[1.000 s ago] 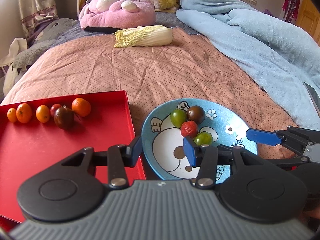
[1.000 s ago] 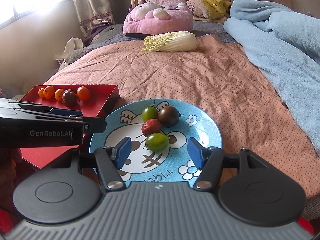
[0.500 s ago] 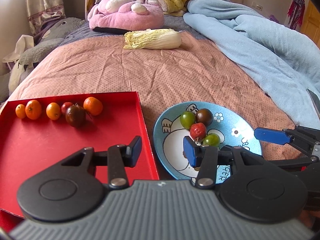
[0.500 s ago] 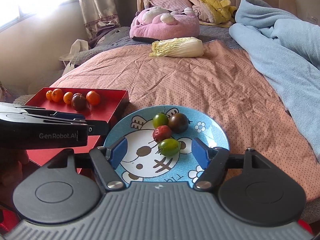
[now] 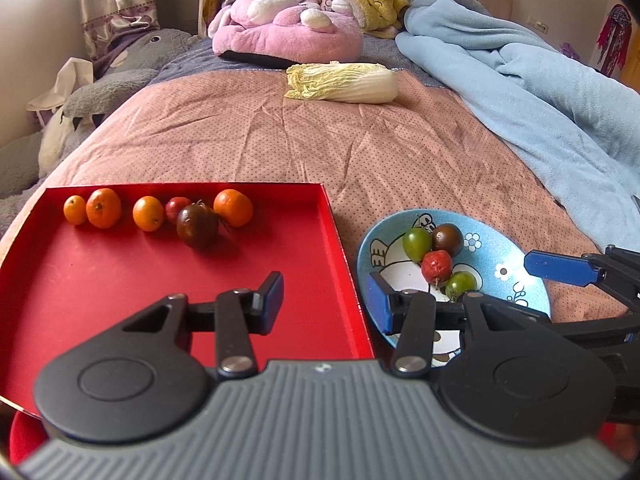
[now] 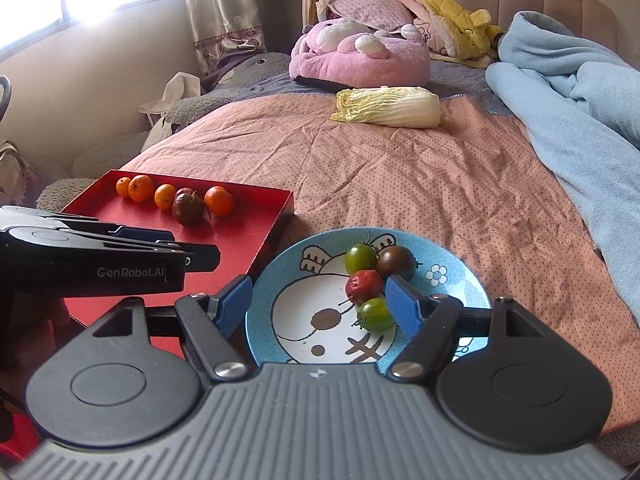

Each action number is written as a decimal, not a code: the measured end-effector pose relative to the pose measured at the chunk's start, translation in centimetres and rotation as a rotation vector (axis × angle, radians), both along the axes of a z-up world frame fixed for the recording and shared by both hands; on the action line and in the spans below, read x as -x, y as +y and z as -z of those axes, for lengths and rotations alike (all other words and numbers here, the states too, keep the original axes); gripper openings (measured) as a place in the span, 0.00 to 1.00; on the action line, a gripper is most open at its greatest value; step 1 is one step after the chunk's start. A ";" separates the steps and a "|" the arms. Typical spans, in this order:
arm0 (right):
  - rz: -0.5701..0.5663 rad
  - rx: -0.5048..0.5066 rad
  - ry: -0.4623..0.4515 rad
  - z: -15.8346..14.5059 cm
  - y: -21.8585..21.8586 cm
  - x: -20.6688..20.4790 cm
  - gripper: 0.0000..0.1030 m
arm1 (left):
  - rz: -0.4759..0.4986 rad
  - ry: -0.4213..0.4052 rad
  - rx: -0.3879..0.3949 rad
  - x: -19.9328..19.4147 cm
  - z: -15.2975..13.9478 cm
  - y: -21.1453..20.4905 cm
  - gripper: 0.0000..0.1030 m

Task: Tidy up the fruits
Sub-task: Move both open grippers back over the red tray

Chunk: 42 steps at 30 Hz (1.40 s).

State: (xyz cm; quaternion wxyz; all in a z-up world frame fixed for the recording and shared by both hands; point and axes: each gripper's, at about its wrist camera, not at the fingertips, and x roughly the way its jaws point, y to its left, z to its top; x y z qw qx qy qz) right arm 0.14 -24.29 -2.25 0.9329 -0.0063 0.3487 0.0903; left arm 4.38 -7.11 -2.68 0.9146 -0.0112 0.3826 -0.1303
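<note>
A red tray (image 5: 100, 280) (image 6: 244, 236) lies on the bed and holds several small oranges (image 5: 233, 207), a dark tomato (image 5: 197, 226) and a small red fruit. To its right a blue cartoon plate (image 6: 316, 320) (image 5: 520, 276) holds two green tomatoes (image 6: 361, 258), a dark tomato (image 6: 396, 263) and a red fruit (image 6: 364, 286). My left gripper (image 5: 324, 300) is open and empty, over the tray's right edge. My right gripper (image 6: 318, 304) is open and empty, low over the plate's near side; its right fingertip (image 6: 402, 306) is beside the near green tomato (image 6: 376, 314).
A napa cabbage (image 5: 344, 82) lies further up the pink bedspread. A pink plush (image 5: 288, 36) and a yellow blanket sit at the headboard. A blue blanket (image 5: 540, 92) covers the right side. A grey shark plush (image 5: 104, 92) lies off the left side.
My left gripper has moved left, from over the plate's edge to over the tray's right edge. My right gripper has moved forward and left, closer over the plate. Both stayed open.
</note>
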 end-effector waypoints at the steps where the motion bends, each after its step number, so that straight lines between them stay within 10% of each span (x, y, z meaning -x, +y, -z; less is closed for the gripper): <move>1: -0.005 0.001 0.001 0.0 0.2 -0.1 0.76 | -0.006 0.002 -0.001 -0.1 0.1 0.3 0.47; 42: -0.156 0.016 0.050 1.3 7.3 -4.2 0.76 | -0.169 0.063 0.002 -1.9 2.7 7.5 0.47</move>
